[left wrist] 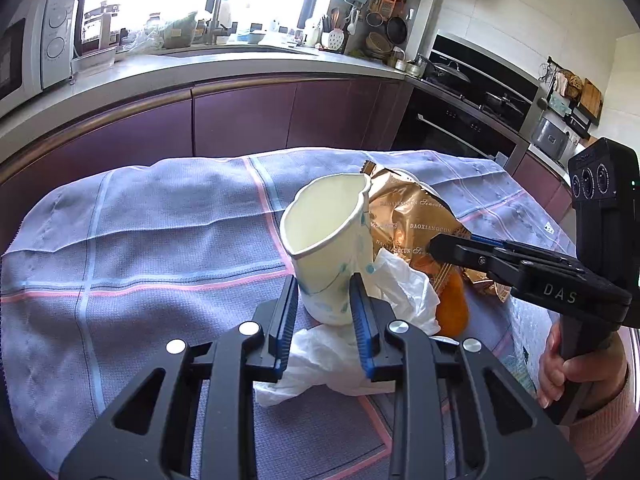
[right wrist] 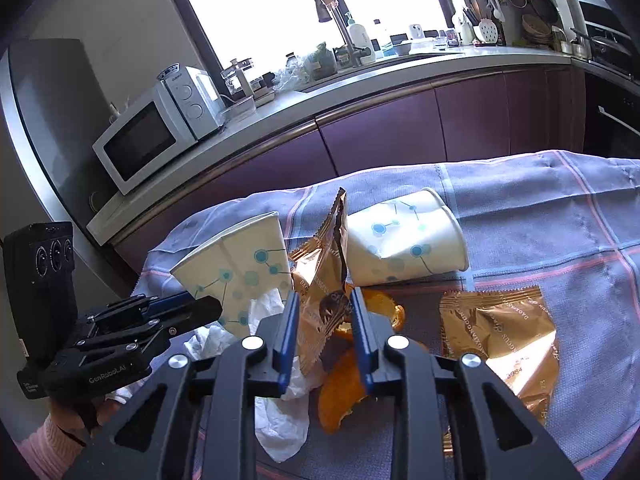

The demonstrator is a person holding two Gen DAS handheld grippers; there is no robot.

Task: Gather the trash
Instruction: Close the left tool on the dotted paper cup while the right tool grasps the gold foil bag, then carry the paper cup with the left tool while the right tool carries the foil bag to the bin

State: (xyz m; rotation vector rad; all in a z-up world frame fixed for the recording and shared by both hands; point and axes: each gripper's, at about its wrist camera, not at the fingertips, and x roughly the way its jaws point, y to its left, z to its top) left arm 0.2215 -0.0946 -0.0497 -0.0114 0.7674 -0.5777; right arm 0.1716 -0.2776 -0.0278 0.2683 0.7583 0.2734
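A dented white paper cup (left wrist: 320, 232) with blue dots leans on the checked tablecloth (left wrist: 140, 240). My left gripper (left wrist: 323, 292) is shut on its lower part; the right wrist view shows that cup (right wrist: 240, 264) tilted at the left gripper (right wrist: 200, 300). A gold snack wrapper (right wrist: 320, 272) stands upright, and my right gripper (right wrist: 325, 304) is shut on it. In the left wrist view the right gripper (left wrist: 434, 246) pinches the wrapper (left wrist: 412, 216) from the right. Orange peel (right wrist: 340, 392) and crumpled white tissue (left wrist: 332, 360) lie under the grippers.
A second dotted cup (right wrist: 404, 236) lies on its side further back. Another gold wrapper (right wrist: 496, 328) lies flat to the right. Beyond the table run purple cabinets (left wrist: 240, 116) and a counter with a microwave (right wrist: 148, 140). A hand (left wrist: 576, 364) holds the right gripper's handle.
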